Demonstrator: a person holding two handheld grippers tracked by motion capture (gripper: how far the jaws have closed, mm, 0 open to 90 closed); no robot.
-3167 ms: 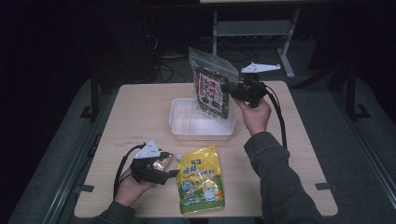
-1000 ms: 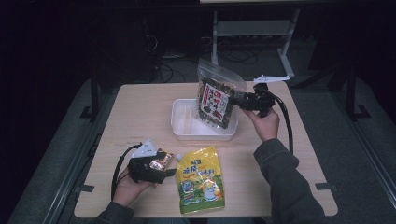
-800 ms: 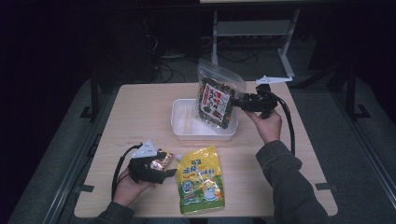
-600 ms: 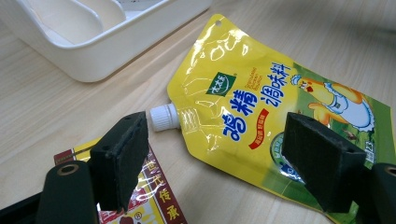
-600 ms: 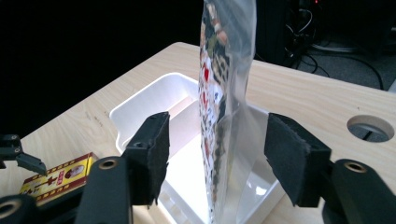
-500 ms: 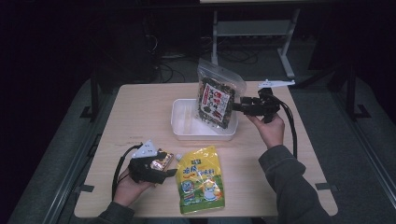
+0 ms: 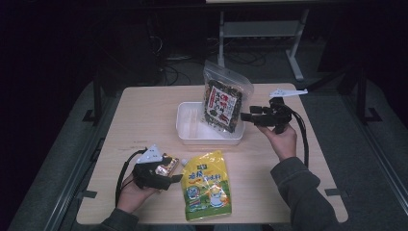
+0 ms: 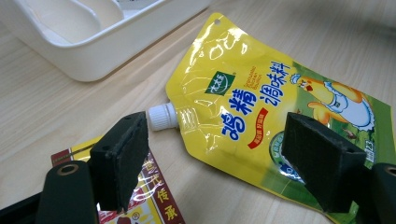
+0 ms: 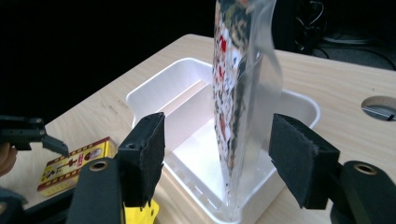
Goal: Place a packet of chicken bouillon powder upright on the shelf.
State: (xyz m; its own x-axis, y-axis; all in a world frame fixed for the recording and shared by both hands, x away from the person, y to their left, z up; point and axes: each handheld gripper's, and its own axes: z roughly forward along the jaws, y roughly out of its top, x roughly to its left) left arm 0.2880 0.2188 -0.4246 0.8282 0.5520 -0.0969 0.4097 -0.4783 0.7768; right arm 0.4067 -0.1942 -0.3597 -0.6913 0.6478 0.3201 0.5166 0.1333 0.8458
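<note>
We are seeing the clear dark-printed snack bag (image 9: 240, 84) standing upright in the white plastic tray (image 7: 188, 126), between the right gripper's (image 9: 219, 158) spread jaws, untouched. The left gripper (image 8: 224, 154) is gaping over the yellow spouted pouch (image 8: 261, 102).

Dim room, lit wooden table (image 7: 144, 115).
Grey floor (image 7: 57, 159) surrounds the table; behind it stand a pale metal frame (image 7: 269, 29) and tangled cables (image 7: 178, 72) in near darkness.
</note>
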